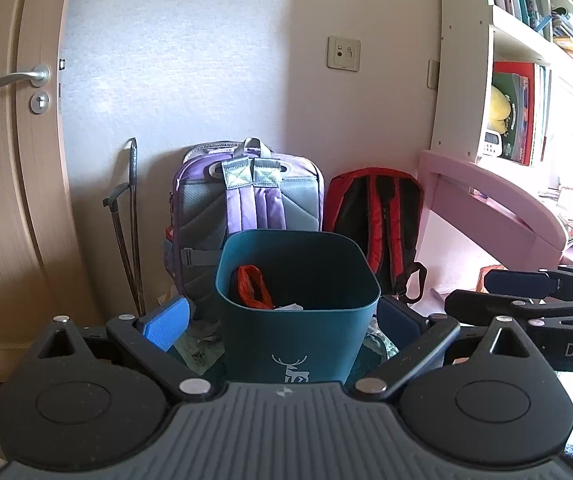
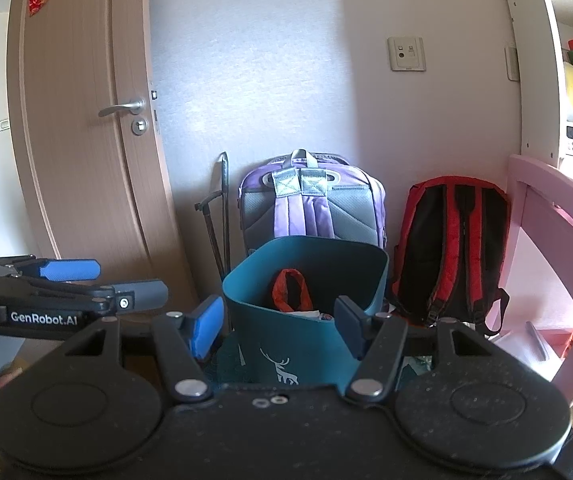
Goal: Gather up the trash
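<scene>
Left wrist view shows the left gripper point(image 1: 282, 322) spread wide, its fingers flanking a teal bin point(image 1: 297, 308) without touching it. Inside the bin lie an orange wrapper point(image 1: 251, 286) and pale scraps. Beside it, the right gripper point(image 2: 278, 326) also stands released, holding nothing. A purple backpack point(image 1: 246, 196) leans behind the bin.

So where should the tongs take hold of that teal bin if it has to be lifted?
Grip the teal bin at its thin open rim, coming from above with one finger inside the wall and one outside. It stands upright and its body looks too wide to span; the near wall is free of the trash inside.
</scene>
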